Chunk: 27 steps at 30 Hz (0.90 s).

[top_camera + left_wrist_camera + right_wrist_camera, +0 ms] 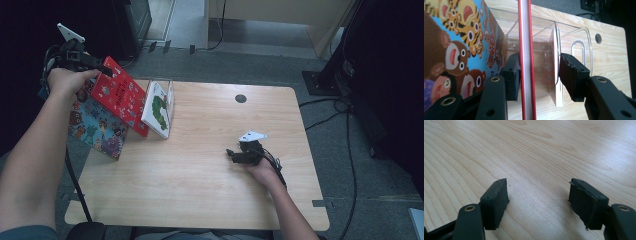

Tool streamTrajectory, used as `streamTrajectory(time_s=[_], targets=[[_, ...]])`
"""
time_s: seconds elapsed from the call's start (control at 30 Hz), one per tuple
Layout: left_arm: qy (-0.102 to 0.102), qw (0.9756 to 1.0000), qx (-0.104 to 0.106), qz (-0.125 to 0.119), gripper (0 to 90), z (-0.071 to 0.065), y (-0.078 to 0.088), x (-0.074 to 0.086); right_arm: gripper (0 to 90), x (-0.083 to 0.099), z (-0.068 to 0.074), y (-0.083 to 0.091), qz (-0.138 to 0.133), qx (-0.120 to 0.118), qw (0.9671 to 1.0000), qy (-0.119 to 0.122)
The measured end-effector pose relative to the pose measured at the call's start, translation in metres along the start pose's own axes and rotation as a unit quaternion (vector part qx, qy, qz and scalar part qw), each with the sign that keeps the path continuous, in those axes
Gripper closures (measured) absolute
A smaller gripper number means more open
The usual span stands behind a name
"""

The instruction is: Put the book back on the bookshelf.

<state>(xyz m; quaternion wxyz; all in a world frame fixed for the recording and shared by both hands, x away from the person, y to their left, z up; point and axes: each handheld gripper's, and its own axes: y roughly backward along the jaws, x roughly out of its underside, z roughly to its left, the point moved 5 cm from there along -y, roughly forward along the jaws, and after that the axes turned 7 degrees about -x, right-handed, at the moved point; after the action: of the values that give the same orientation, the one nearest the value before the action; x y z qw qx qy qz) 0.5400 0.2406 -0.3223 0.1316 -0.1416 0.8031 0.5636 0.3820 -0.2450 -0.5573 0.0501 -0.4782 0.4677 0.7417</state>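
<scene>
Left tool (537, 71): your jaws stand apart around the thin red-covered picture book (526, 60); its spine runs between the pads, the left pad just beside it, the right pad clear, nothing gripped.
Right tool (539, 203): released, jaws wide, holding nothing over bare wood.
Red book: tilted in the clear plastic book rack (170, 97), between the blue animal-print book (97, 127) and the white caterpillar book (157, 110).
Bench (210, 175): light wood, on grey floor.
</scene>
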Motion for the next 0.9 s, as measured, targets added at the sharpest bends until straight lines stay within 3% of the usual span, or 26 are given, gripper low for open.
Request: streamTrajectory(time_s=[0.13,0.4,0.63,0.9], targets=[[0.011,0.9999,-0.001,-0.004,52.7,0.001,0.004,0.000,31.3,0.000,0.000,0.000,0.000,0.000,1.0000,0.000],[0.005,0.9998,-0.004,-0.020,51.7,0.003,0.020,-0.002,31.3,0.000,0.000,0.000,0.000,0.000,1.0000,0.000],[-0.008,0.9996,0.012,-0.025,52.7,-0.002,0.033,0.003,30.5,0.000,0.000,0.000,0.000,0.000,1.0000,-0.001],[-0.026,0.9985,0.040,-0.025,51.0,-0.019,0.038,0.019,30.1,0.000,0.000,0.000,0.000,0.001,1.0000,-0.002]])
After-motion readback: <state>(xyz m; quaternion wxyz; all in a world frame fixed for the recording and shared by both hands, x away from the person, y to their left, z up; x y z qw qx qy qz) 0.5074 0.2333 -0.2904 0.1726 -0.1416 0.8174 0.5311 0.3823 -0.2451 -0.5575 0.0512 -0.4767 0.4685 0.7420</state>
